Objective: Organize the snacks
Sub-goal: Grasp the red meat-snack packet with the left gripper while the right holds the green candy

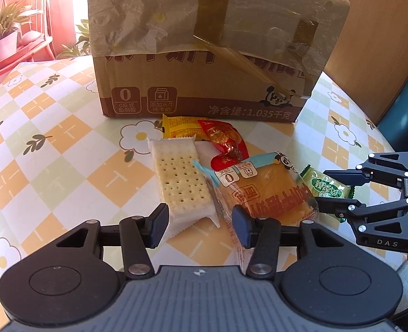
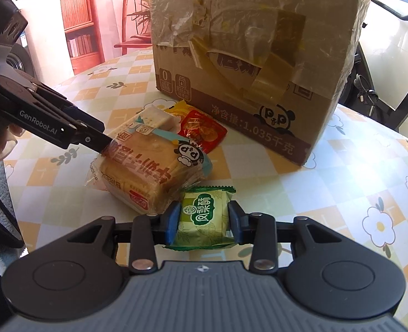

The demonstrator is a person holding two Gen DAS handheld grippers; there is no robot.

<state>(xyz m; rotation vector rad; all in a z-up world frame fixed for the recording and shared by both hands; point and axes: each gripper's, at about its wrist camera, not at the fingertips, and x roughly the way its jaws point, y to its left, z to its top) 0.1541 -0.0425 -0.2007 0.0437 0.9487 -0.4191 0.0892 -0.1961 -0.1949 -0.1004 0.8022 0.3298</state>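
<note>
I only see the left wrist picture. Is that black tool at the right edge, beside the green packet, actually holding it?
Observer: Yes. In the right wrist view, the right tool has its blue pads pressed against both sides of the green packet.
Operator: Does the tool nearest me look different from over there?
Observer: You'd see the left tool side-on, with white lettering along its arm: GenRobot.AI.

The right tool clamps a green snack packet above the checked counter. Just beside it lies a wrapped bread loaf, which the left tool touches.
</note>
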